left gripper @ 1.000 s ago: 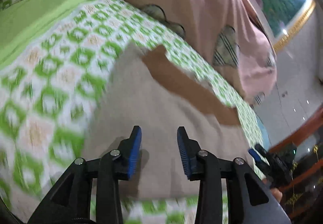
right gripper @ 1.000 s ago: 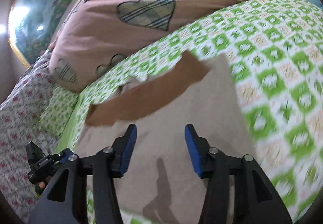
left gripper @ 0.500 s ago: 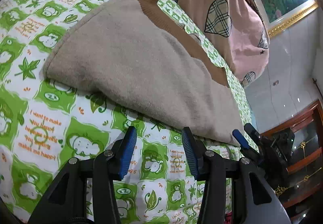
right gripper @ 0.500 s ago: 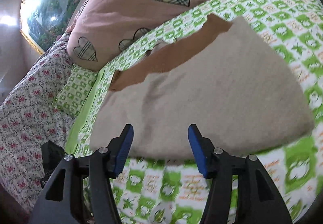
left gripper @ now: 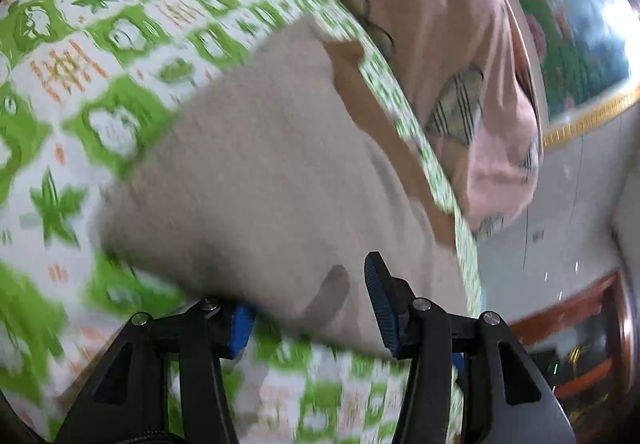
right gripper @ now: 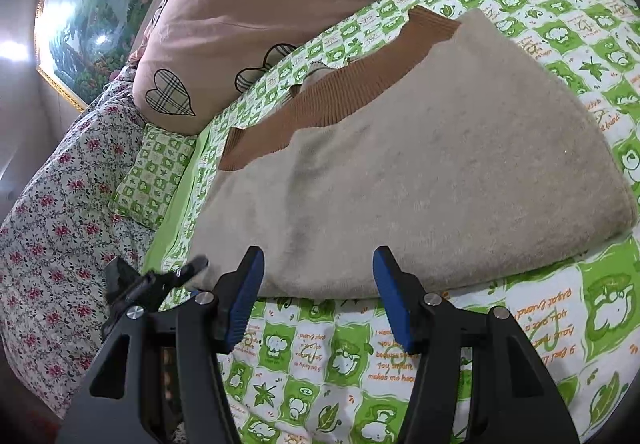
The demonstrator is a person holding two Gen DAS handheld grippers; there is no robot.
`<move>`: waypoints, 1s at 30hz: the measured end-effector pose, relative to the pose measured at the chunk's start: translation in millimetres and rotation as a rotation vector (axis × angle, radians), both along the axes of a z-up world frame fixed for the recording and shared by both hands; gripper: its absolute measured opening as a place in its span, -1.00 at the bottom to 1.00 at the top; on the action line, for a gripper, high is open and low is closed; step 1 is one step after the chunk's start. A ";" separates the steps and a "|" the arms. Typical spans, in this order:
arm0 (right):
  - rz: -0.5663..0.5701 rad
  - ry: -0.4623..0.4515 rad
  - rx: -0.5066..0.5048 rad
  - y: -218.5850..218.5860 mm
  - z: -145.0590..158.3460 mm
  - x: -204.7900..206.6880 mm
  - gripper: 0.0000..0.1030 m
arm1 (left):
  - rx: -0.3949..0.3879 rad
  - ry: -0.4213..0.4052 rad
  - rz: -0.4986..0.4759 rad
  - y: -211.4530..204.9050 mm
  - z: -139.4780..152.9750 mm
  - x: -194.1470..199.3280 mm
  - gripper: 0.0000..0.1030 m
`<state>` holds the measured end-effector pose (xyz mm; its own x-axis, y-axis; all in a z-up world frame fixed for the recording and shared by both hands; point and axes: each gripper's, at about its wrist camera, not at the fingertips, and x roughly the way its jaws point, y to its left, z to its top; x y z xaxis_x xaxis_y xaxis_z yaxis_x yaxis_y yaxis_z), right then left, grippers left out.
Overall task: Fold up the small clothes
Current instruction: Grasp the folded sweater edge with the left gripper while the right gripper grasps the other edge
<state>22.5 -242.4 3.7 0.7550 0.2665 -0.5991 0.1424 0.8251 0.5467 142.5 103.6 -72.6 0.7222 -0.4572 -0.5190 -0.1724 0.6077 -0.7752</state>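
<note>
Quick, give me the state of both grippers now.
Left gripper: jaws opening, astride the near edge of the beige garment, not gripping it.
Right gripper: jaws open, holding nothing, at the garment's near edge.

Beige garment [right gripper: 420, 172], brown-trimmed, folded, on bedsheet [right gripper: 340, 356]

It is a bedroom in a home: a bed [right gripper: 520, 344] with green checked sheet, a pink heart-patterned quilt [right gripper: 256, 16] (quite bulky), a framed landscape painting [right gripper: 92, 12].
</note>
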 end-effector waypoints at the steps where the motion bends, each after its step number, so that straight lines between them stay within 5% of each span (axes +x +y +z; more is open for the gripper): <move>1: -0.001 -0.003 -0.001 0.3 1.1 -0.4 0.13 | 0.001 -0.002 0.018 3.5 0.5 4.8 -0.01; 4: 0.000 -0.004 0.000 -0.9 3.7 2.0 0.13 | 0.057 0.002 0.079 8.9 3.9 20.0 -0.15; 8: -0.003 -0.008 0.011 -6.4 6.7 4.5 0.13 | 0.085 -0.004 0.131 19.5 10.2 30.6 -0.67; 12: -0.001 -0.027 0.015 -16.8 14.5 7.0 0.13 | 0.238 -0.081 0.101 -4.5 47.0 29.6 -0.79; 20: -0.008 -0.051 0.063 -64.4 36.2 17.7 0.13 | 0.360 -0.302 -0.205 -115.4 111.8 32.7 -0.81; 24: 0.038 -0.028 0.149 -87.3 37.0 36.8 0.22 | 0.395 -0.309 -0.347 -169.4 98.7 35.9 -0.81; 26: 0.076 -0.004 0.199 -92.7 32.7 53.2 0.49 | 0.386 -0.277 -0.395 -185.2 82.8 39.7 -0.81; 30: 0.152 0.058 0.257 -86.9 19.5 86.3 0.50 | 0.343 -0.215 -0.419 -188.2 58.2 40.5 -0.82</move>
<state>108.7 -329.3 23.2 0.6616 0.5225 -0.5378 0.0647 0.6748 0.7352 183.0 -84.6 -14.4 0.6218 -0.5581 -0.5495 0.2765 0.8128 -0.5127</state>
